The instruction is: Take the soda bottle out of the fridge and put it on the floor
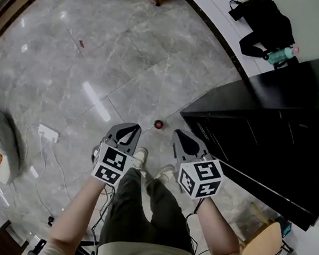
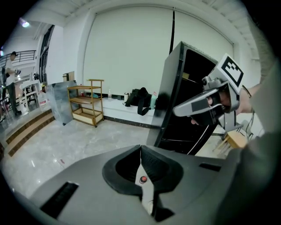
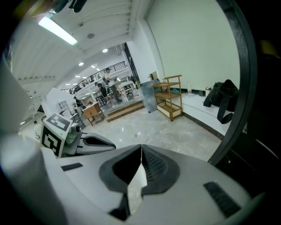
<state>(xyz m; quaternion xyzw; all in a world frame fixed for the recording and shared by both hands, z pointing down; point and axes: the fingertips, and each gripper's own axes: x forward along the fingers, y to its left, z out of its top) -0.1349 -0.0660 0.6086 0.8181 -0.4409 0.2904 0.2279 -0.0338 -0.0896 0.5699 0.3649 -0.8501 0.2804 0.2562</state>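
The soda bottle [image 1: 159, 124] seems to stand upright on the floor [image 1: 99, 53]. Only its red cap shows, so its long axis points up to the head camera. It lies at 12 o'clock from both tongs, about midway, with neither hand clearly nearer. The left gripper [image 1: 128, 129] and right gripper [image 1: 180, 136] have their jaws together and hold nothing. The black fridge [image 1: 275, 126] is at 3 o'clock.

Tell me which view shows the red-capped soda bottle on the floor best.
Head view: the red-capped soda bottle stands unobstructed on the grey marble floor, seen from above. The left gripper view catches only its red cap through the gap beneath the shut left gripper. The right gripper view misses it.
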